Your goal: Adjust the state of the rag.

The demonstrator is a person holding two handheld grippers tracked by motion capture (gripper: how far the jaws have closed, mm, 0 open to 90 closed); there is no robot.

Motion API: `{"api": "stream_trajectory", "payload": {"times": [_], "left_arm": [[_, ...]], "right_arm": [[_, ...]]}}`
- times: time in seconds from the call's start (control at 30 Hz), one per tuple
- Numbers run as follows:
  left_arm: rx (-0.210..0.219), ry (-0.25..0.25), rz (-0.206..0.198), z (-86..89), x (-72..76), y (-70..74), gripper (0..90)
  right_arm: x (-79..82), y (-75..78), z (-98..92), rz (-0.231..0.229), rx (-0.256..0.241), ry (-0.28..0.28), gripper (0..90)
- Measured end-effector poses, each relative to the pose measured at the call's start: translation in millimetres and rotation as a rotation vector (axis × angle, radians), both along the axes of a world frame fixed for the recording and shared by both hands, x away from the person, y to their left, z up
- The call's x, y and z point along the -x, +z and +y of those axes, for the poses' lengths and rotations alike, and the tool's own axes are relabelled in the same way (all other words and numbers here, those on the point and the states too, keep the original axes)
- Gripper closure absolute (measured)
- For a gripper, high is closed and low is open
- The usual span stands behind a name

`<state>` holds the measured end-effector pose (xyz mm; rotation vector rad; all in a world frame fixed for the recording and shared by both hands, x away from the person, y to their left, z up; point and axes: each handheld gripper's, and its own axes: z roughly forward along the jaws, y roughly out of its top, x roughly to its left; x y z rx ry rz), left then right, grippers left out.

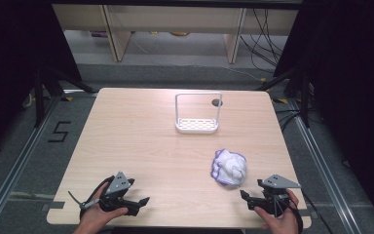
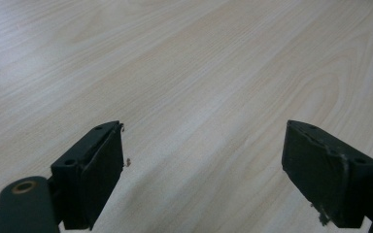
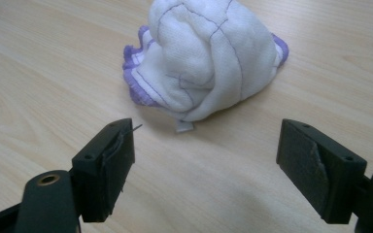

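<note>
A crumpled white cloth with purple edging (image 1: pixel 229 167) lies on the wooden table (image 1: pixel 141 141), right of centre. My right gripper (image 1: pixel 246 197) is held near the front right edge, open and empty, a short way in front of the cloth (image 3: pixel 206 58), which sits between and beyond its jaws. My left gripper (image 1: pixel 142 202) is held near the front left edge, open, with bare table (image 2: pixel 189 73) between its jaws.
A white rack (image 1: pixel 197 114) with a tall wire handle stands at the back centre of the table. A small dark round mark (image 1: pixel 217 102) shows just behind it. Shelving legs and cables stand on the floor beyond the table.
</note>
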<state>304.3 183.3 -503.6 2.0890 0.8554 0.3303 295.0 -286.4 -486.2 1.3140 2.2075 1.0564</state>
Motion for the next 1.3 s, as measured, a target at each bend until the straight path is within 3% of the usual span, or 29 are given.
{"api": "stream_trajectory", "payload": {"times": [0.03, 0.37, 0.47, 0.5, 0.63, 0.7, 0.73, 0.77, 0.83, 1.03, 1.2, 1.23, 1.27, 1.3], "left_arm": [[0.0, 0.0, 0.001, 0.1, -0.1, 0.0, 15.0], [0.002, 0.004, 0.001, -0.4, 0.0, -0.2, 15.0], [-0.012, 0.009, -0.005, 0.1, -0.4, -0.2, 15.0], [0.011, 0.011, 0.002, -1.2, -0.2, -1.0, 15.0], [-0.004, 0.006, 0.007, -0.1, -1.5, -1.4, 15.0], [0.006, 0.016, 0.007, -0.7, -1.6, -1.8, 15.0], [0.007, 0.017, 0.007, -0.7, -1.8, -1.9, 15.0], [-0.01, 0.017, 0.007, 0.4, -2.2, -1.8, 15.0], [-0.003, 0.016, 0.008, 0.6, -2.2, -2.2, 15.0], [-0.003, 0.013, 0.014, 1.5, -3.3, -2.3, 15.0], [0.001, 0.018, 0.015, 0.5, -3.1, -3.0, 15.0], [-0.008, 0.011, 0.018, 1.4, -3.4, -2.0, 15.0], [-0.008, 0.011, 0.018, 1.4, -3.4, -2.0, 15.0], [-0.02, 0.009, 0.008, 1.8, -3.9, -2.3, 15.0]], "right_arm": [[0.0, 0.6, -1.5, -0.015, 0.019, -0.009, 22.4], [0.1, 3.1, -0.9, -0.028, 0.008, -0.003, 22.7], [-0.4, 4.0, 0.4, -0.031, -0.006, 0.024, 26.5], [-0.6, 4.8, 1.2, -0.029, -0.011, 0.02, 27.6], [-5.0, 10.3, 3.6, -0.046, -0.026, 0.031, 27.2], [-9.0, 16.1, 7.4, -0.057, -0.011, 0.041, 27.2], [-9.5, 18.7, 11.9, -0.033, -0.027, 0.03, 27.2], [-11.3, 21.5, 14.4, -0.035, -0.022, 0.026, 27.2], [-19.6, 24.7, 17.3, -0.065, 0.003, 0.056, 27.2], [-45.0, 30.5, 33.6, -0.05, 0.057, 0.069, 27.2], [-59.5, 29.0, 44.8, -0.074, 0.1, 0.08, 26.9], [-64.0, 26.0, 51.3, -0.05, 0.137, 0.077, 26.6], [-64.0, 26.0, 51.3, -0.05, 0.137, 0.077, 26.6], [-68.8, 23.9, 54.6, -0.015, 0.16, 0.075, 27.4]]}}
